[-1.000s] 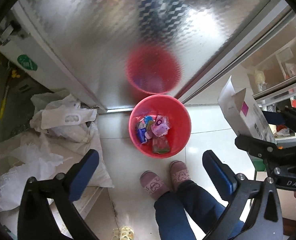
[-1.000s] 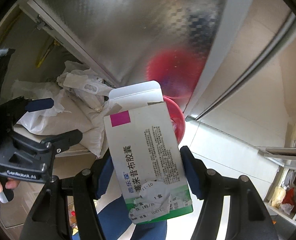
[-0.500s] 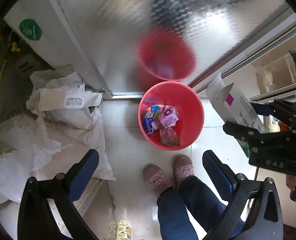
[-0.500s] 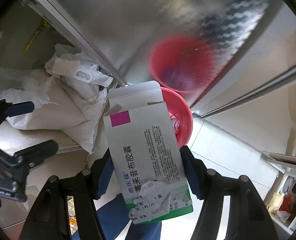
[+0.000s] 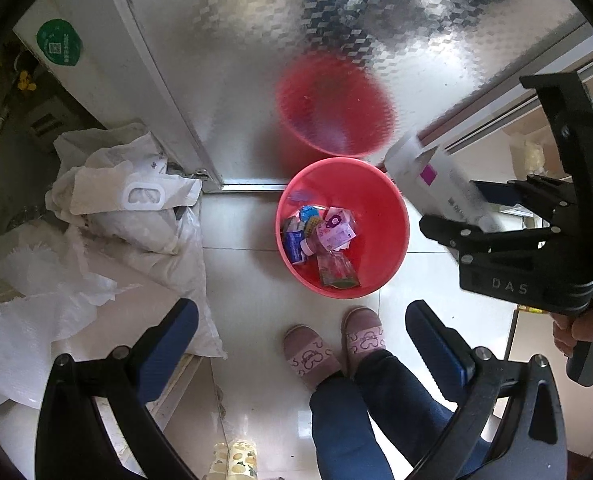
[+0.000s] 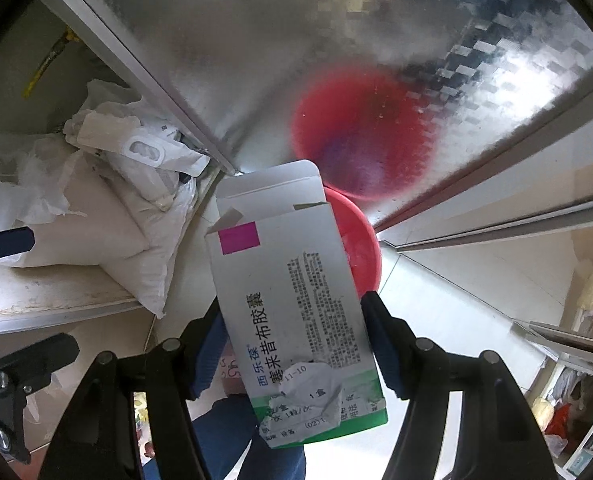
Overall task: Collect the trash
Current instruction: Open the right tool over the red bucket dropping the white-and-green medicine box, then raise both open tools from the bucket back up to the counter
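While the right hand-held gripper (image 6: 292, 344) has just been opening, its jaws flank one flattened medicine carton (image 6: 292, 300) low in the frame, grip slack or gone. It looks light, thin, crushable, best pinched across its flat faces. Left hand-held gripper (image 5: 300, 340) gapes empty. One red bin (image 5: 392, 236) mid-frame holds several wrappers.

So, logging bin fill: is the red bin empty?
Not empty: the red bin holds several wrappers across its bottom, but is far from full.
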Available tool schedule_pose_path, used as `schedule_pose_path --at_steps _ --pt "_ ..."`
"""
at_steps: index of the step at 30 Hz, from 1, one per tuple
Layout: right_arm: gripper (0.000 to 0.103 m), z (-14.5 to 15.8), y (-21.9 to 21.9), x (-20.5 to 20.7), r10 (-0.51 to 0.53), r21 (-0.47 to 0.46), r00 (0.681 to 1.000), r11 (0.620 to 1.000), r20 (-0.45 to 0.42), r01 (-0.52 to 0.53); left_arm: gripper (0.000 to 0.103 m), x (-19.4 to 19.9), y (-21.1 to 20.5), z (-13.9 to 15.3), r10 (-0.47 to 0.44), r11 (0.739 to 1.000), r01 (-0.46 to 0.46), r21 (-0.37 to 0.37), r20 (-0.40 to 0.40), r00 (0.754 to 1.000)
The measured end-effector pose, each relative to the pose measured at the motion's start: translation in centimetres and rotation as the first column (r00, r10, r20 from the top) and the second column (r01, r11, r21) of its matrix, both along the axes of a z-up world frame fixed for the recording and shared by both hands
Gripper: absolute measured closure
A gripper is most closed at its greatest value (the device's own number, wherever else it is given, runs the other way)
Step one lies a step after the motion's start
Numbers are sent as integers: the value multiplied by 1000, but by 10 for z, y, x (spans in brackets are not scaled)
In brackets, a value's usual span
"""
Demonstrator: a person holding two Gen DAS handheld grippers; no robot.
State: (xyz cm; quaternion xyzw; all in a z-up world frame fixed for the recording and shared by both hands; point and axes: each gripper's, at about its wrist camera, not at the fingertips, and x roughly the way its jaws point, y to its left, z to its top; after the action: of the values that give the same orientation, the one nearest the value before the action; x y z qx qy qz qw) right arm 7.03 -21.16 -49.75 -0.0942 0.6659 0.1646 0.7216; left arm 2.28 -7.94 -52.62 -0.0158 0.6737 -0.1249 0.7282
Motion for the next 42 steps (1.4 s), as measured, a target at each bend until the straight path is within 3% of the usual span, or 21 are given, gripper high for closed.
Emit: schedule_pose_path --at_steps 6,14,21,35,42 --pt "11 7 -5 0 -5 26 1000 1000 8 5 0 0 -2 6 0 1000 0 13 15 1000" --pt "4 37 -16 -9 -18 49 998 999 59 15 0 -3 -8 21 13 999 -14 32 34 999" --pt "2 91 -28 -21 -12 67 994 998 109 5 0 -9 -15 60 26 999 -28 37 65 998" --pt "1 264 -69 -45 -46 113 969 993 241 19 0 -33 -38 235 62 998 -62 -9 196 979" --pt "1 325 -78 -50 -13 120 951 993 308 -25 0 -41 -47 315 89 996 -86 -24 277 957"
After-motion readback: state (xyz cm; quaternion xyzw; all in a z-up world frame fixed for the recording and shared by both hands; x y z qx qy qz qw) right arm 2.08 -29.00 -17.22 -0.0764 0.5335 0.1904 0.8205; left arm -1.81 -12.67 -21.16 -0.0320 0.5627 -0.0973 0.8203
